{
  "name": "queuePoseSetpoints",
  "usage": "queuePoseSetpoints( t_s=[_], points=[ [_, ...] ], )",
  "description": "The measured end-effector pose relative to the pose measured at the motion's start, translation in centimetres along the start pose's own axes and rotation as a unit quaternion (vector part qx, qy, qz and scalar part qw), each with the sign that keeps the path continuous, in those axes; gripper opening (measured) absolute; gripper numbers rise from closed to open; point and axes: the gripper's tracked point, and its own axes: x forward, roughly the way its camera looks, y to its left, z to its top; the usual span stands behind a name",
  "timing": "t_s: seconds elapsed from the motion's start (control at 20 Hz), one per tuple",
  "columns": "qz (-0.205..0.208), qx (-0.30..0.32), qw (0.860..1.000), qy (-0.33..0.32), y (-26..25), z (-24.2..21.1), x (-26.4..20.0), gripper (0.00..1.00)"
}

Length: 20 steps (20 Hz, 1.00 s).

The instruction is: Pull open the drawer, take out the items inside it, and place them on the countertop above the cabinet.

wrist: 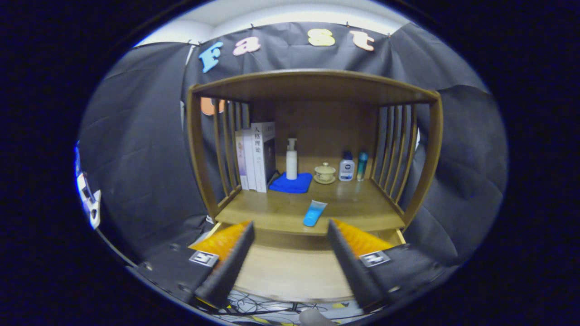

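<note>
A wooden cabinet stands ahead with a countertop (353, 206) under a slatted shelf frame. A blue tube (314, 213) lies on the countertop near its front edge, just beyond my fingers. Below the countertop the drawer (294, 271) is pulled out, and its bare wooden bottom shows between my fingers. My gripper (290, 231) is open and holds nothing, hovering over the open drawer with one finger at each side.
At the back of the countertop stand several books (256, 156), a white pump bottle (291, 159) on a blue cloth (292, 183), a lidded cup (325, 173), a small white bottle (346, 167) and a teal bottle (361, 165). Cables (253, 307) lie on the floor below.
</note>
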Motion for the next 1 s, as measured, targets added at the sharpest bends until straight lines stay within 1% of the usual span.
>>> queuePoseSetpoints(
  t_s=[0.05,0.1,0.2,0.4,0.55,0.65,0.9,1.0],
  points=[
    [0.003,-0.003,1.0,-0.013,0.2,-0.7,-1.1,0.93],
    [0.004,0.0,1.0,-0.025,0.2,-1.2,-2.2,1.0],
    [0.006,0.007,0.999,-0.051,0.4,-2.6,-3.9,1.0],
    [-0.006,0.02,0.994,-0.104,-0.2,-5.5,-6.8,1.0],
    [-0.035,0.014,0.992,-0.123,-1.5,-9.4,-7.8,1.0],
    [-0.049,0.016,0.991,-0.124,-1.9,-11.9,-7.8,1.0],
    [-0.067,0.024,0.993,-0.094,-2.9,-18.3,-6.6,1.0],
    [-0.083,0.028,0.993,-0.08,-3.6,-20.3,-5.9,1.0]
  ],
)
